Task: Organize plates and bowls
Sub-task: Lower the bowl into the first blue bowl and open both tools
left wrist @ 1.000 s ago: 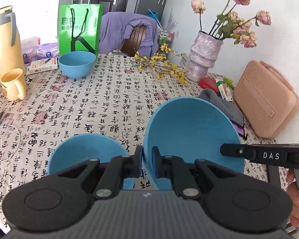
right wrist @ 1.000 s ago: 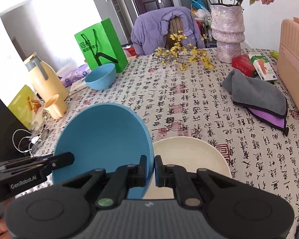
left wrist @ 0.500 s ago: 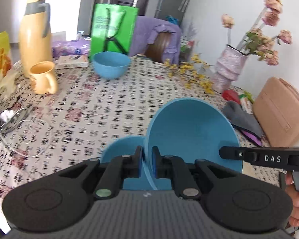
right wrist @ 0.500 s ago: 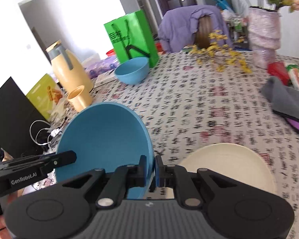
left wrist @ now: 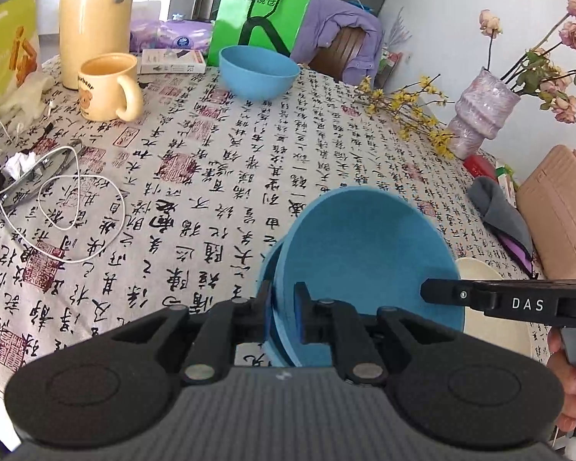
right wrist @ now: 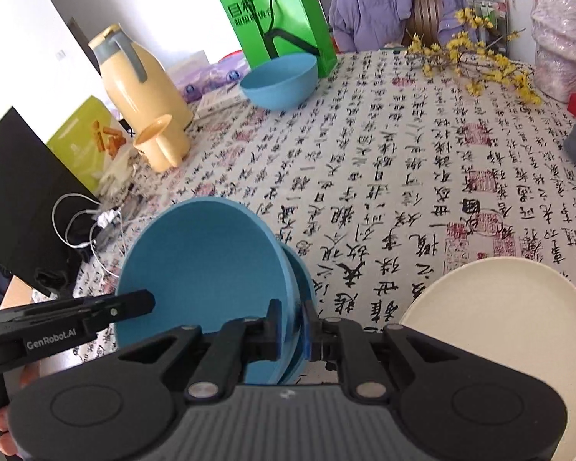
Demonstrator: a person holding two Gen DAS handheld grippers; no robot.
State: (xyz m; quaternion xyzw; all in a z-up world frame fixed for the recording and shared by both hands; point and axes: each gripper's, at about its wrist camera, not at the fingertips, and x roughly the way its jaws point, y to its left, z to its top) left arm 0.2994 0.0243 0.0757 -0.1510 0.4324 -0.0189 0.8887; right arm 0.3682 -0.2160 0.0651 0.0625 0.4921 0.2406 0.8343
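Left gripper (left wrist: 283, 309): jaws narrow, clamped on the near-left rim of the tilted blue plate (left wrist: 364, 253); a second blue rim edge sits between the pads as well.
Right gripper (right wrist: 291, 326): jaws narrow and just starting to open, with the plate's opposite rim between them, the pads at the rim; its black finger also shows at the right of the left wrist view.
Tilted blue plate: held between both grippers, canted up on edge with its hollow towards the cameras, over the near part of the table (left wrist: 219, 176).
Second blue plate (right wrist: 303, 269): directly under the tilted one, only a crescent of its rim showing; whether the two touch cannot be told.
Cream plate (right wrist: 491, 315): lies flat just beside the blue pair, towards the table's near right edge.
Blue bowl (left wrist: 258, 71): upright at the far edge, in front of a green paper bag (left wrist: 265, 7).
Yellow mug (left wrist: 109, 86): far left corner, beside a tall yellow flask (left wrist: 94, 19).
White cable (left wrist: 61, 207): looped along the left edge.
Vase (left wrist: 480, 115): far right, with dried flowers.
Person's hand (left wrist: 572, 388): grips the right gripper's handle.
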